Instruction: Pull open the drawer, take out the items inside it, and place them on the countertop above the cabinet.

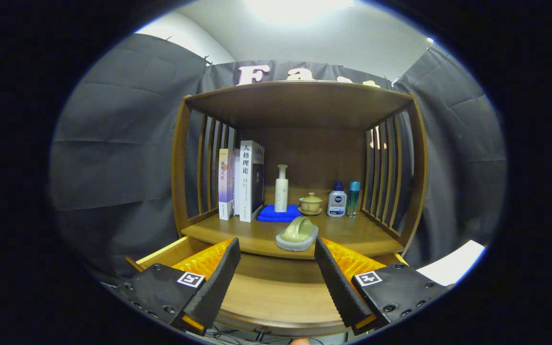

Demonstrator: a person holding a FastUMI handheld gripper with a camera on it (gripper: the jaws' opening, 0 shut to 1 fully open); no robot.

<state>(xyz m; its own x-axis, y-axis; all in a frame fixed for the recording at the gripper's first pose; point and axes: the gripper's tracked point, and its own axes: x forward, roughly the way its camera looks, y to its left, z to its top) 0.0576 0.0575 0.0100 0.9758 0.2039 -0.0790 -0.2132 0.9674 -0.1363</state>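
The wooden drawer [161, 253] stands pulled out below the countertop [352, 235], and its bare wooden floor [276, 292] shows between my fingers. A pale green scrubber with a grey sponge base [297, 233] rests near the countertop's front edge, just beyond my fingertips and slightly right of the middle. My gripper [276, 242] hangs over the open drawer with its black ridged fingers [218, 278] spread wide apart. It is open, and nothing sits between the fingers.
Farther back on the countertop stand upright books [243, 181], a white pump bottle [281, 189] on a folded blue cloth [278, 213], a lidded green cup [310, 203] and two small bottles [337, 200]. Slatted side walls and a roof enclose the shelf.
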